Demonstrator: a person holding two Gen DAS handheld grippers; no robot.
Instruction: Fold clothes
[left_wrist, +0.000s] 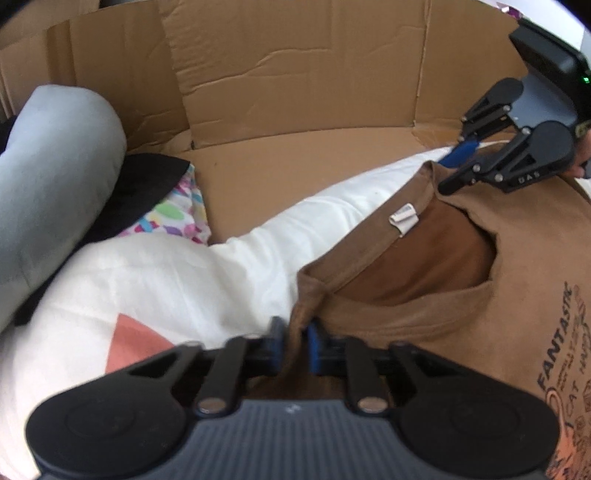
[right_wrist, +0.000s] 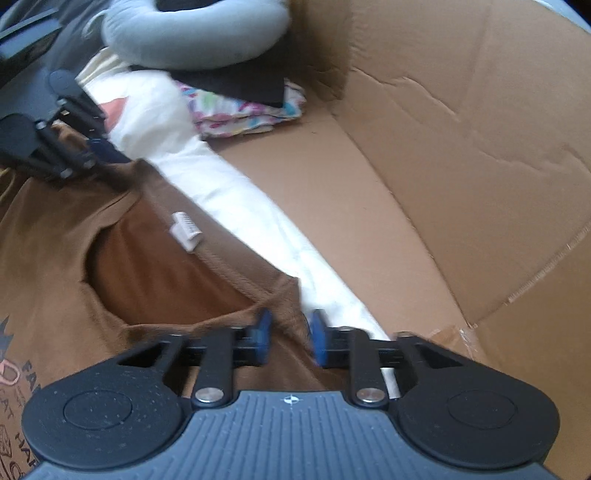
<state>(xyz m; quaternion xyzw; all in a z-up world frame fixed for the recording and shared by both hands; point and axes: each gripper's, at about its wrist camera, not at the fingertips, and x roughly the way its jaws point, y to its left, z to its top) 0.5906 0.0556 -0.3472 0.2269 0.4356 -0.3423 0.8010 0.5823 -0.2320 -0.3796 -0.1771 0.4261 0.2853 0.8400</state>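
Cardboard floor (left_wrist: 258, 166), cardboard walls (right_wrist: 461, 110), white bedding (left_wrist: 166, 280)

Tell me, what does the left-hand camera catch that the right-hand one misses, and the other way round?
Only the left wrist view shows the right gripper from outside, and the shirt's FANTASTIC print readably. Only the right wrist view shows the left gripper from outside. Both share the brown T-shirt pinched at its shoulders, its white neck tag, white cloth beneath, the grey roll and the cardboard box.
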